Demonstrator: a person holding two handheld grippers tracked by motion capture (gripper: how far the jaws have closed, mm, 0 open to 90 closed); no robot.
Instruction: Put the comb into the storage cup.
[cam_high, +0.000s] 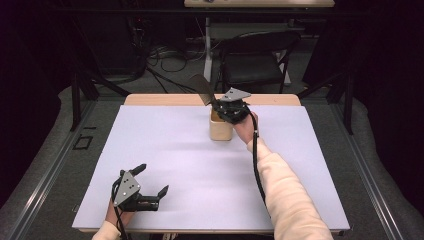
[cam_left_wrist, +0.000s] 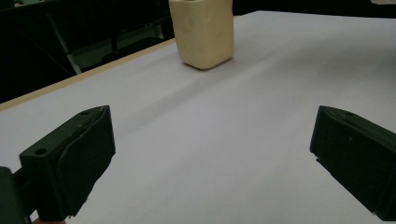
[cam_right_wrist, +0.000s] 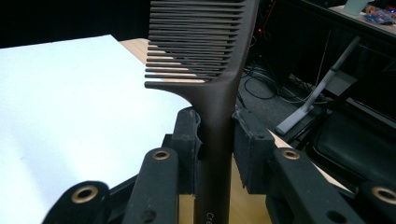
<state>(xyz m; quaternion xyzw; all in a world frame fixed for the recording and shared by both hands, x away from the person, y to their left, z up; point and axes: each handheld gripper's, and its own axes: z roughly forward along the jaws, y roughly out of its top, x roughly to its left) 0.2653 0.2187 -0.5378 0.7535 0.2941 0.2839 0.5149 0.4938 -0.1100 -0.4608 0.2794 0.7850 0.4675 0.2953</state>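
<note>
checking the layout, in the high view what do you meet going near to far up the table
left gripper → cream holder → right gripper clamped on the comb → black folding chair behind the table

comb (cam_right_wrist: 205, 56) teeth cut off by the right gripper view's top edge, its handle end hidden behind the jaws, beige cup (cam_left_wrist: 203, 32) rim cropped in the left gripper view
</note>
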